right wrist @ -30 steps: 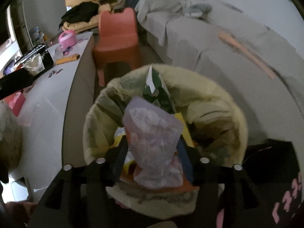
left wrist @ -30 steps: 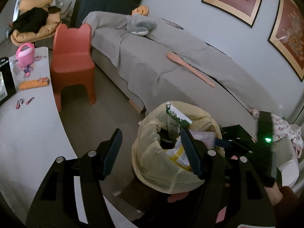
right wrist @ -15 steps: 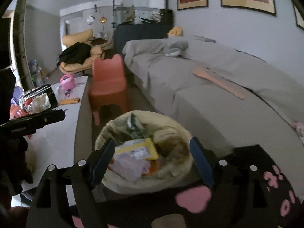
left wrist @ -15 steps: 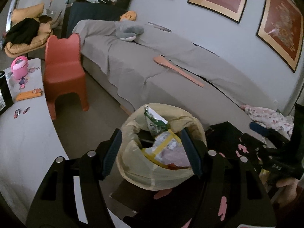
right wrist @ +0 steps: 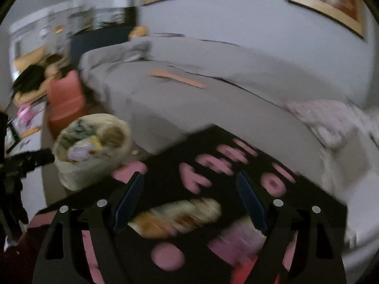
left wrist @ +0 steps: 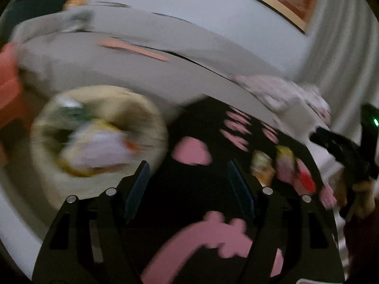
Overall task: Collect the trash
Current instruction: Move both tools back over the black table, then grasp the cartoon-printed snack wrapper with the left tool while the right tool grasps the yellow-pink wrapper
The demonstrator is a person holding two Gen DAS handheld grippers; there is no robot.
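Two wrappers [right wrist: 175, 215] lie on the black mat [right wrist: 308, 203], near its front edge, just ahead of the right gripper [right wrist: 189, 201], spread and empty. They look light, crinkly and soft, so pinch mid-body. Left gripper [left wrist: 187, 189] has just been opening, nothing between; the bin [right wrist: 71, 177] sits off the mat's left corner.

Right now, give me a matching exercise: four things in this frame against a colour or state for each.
Things:
1. trash bag
2. mat
3. small chair
4. right tool

Descriptions:
A. black with pink markings
B. open, nothing between its fingers
C. pale yellow, filled with trash
D. orange-red

Pairs: 1-C, 2-A, 3-D, 4-B
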